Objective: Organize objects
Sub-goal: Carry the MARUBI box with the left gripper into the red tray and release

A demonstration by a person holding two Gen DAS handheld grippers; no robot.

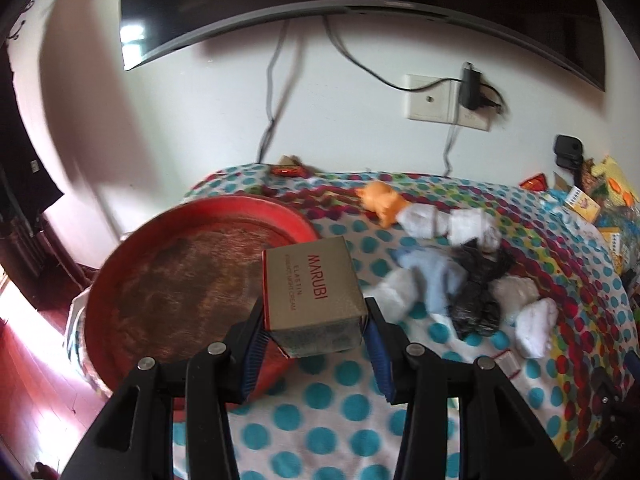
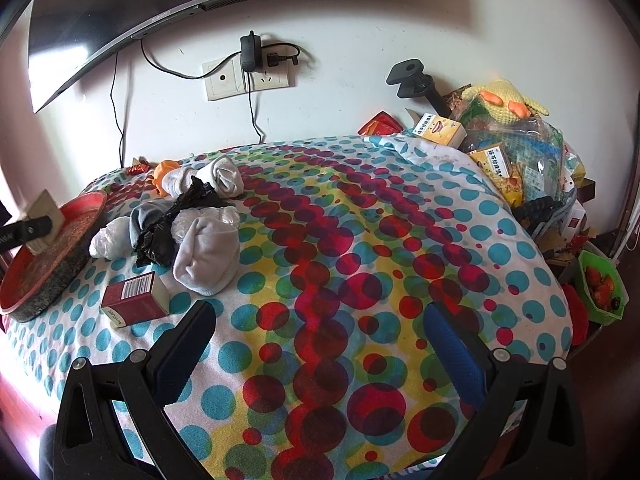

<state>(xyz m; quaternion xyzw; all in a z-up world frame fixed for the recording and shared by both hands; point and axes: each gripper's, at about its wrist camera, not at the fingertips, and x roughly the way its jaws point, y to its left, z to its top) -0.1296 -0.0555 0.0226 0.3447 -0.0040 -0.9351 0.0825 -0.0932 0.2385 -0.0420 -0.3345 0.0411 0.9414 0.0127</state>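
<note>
Left wrist view: tan MARUBI box (image 1: 314, 292) clamped between fingers of left gripper (image 1: 316, 344), held above near rim of red tray (image 1: 132, 280); sock pile (image 1: 460, 280) seen to right on dotted blanket (image 1: 340, 412).

Right wrist view: right gripper (image 2: 320, 344) shown with fingers wide apart, nothing held, over blanket. Seen only here: maroon box (image 2: 136, 298) lying beside tray (image 2: 60, 256); green bowl (image 2: 600, 286) at far right edge.

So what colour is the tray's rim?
Red rim on the tray, with a worn brownish inside; clearest in the left wrist view.
</note>
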